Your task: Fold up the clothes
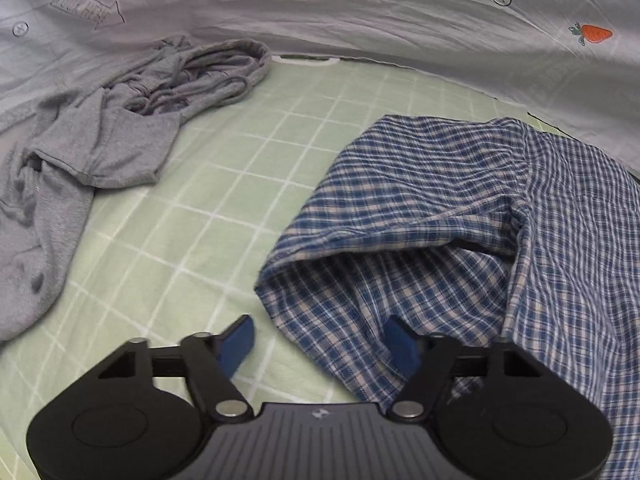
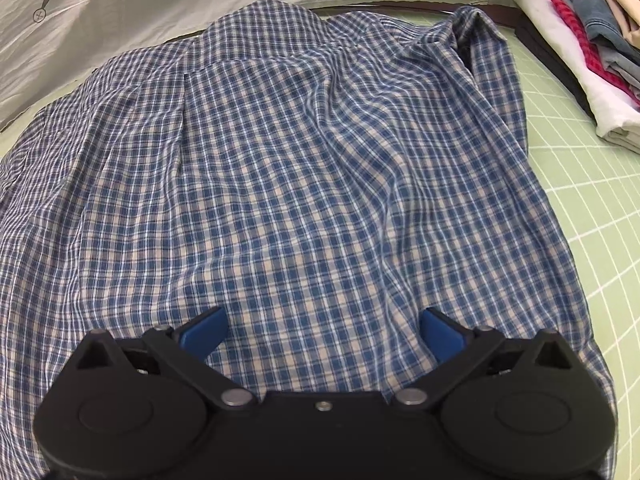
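A blue and white checked shirt (image 1: 460,208) lies spread on the green grid mat (image 1: 200,200); it fills the right wrist view (image 2: 280,180). My left gripper (image 1: 320,336) is open, hovering over the shirt's near left edge, one finger over the mat, one over the cloth. My right gripper (image 2: 322,330) is open and empty, just above the shirt's near part. A crumpled grey garment (image 1: 100,136) lies on the mat to the left.
A pale sheet with a carrot print (image 1: 596,34) borders the mat at the back. A stack of folded clothes (image 2: 592,40) sits at the far right of the green mat (image 2: 592,200).
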